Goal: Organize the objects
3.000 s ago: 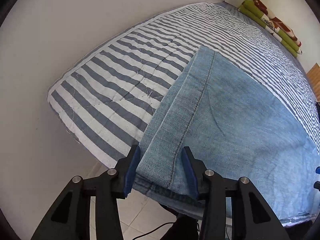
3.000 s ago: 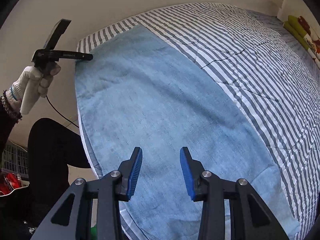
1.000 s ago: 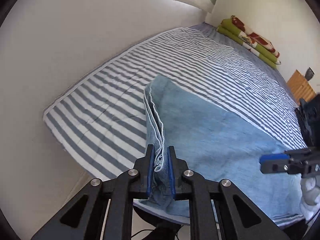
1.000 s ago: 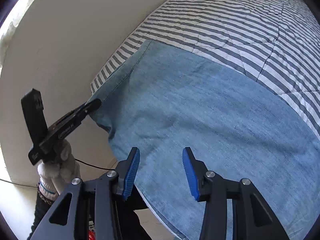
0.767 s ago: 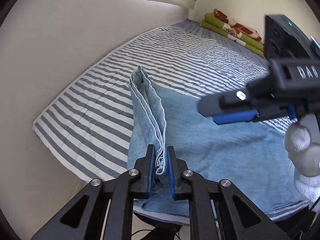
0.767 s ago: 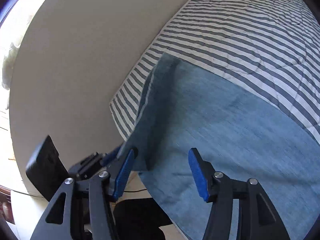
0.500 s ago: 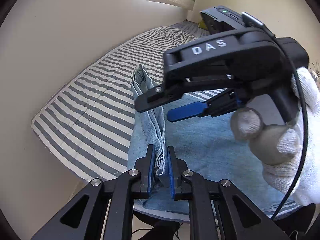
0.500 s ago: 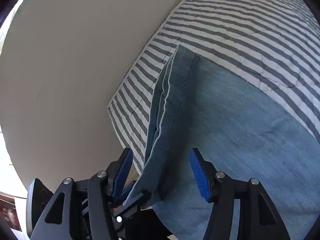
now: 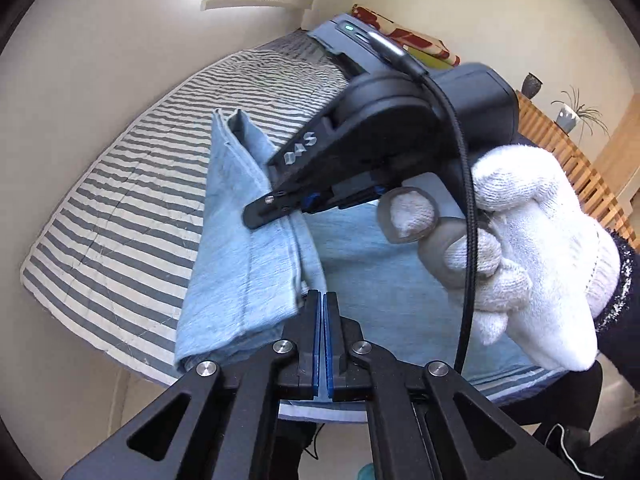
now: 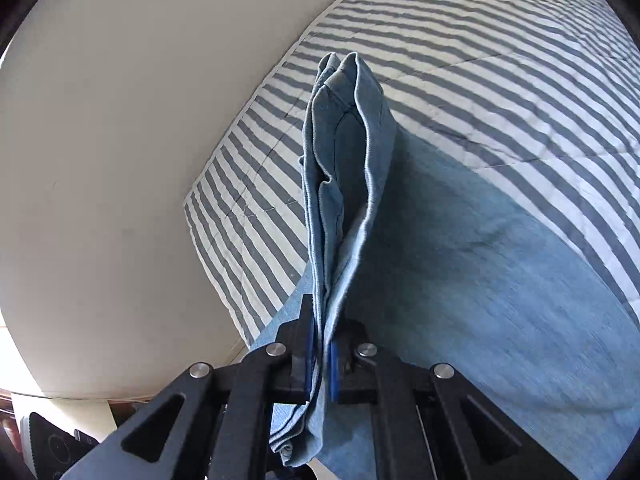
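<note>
Light blue folded jeans [image 9: 240, 256] lie on a grey-and-white striped bed cover [image 9: 132, 184]. My right gripper [image 10: 320, 340] is shut on the jeans' folded edge [image 10: 344, 168], which stands up in a ridge in front of it. It also shows in the left wrist view [image 9: 276, 208], held by a white-gloved hand [image 9: 520, 264], pinching the denim. My left gripper [image 9: 321, 300] is shut just beside the jeans' edge, with no cloth showing between its pads.
The bed's near corner and a plain pale wall [image 10: 120, 120] lie to the left. Green and red folded bedding [image 9: 408, 44] sits at the far end. A wooden slatted piece [image 9: 580, 172] with a vase and a plant stands at the right.
The right gripper came across to the edge held by the left gripper and closed on it. The left gripper's pads no longer show denim between them.
</note>
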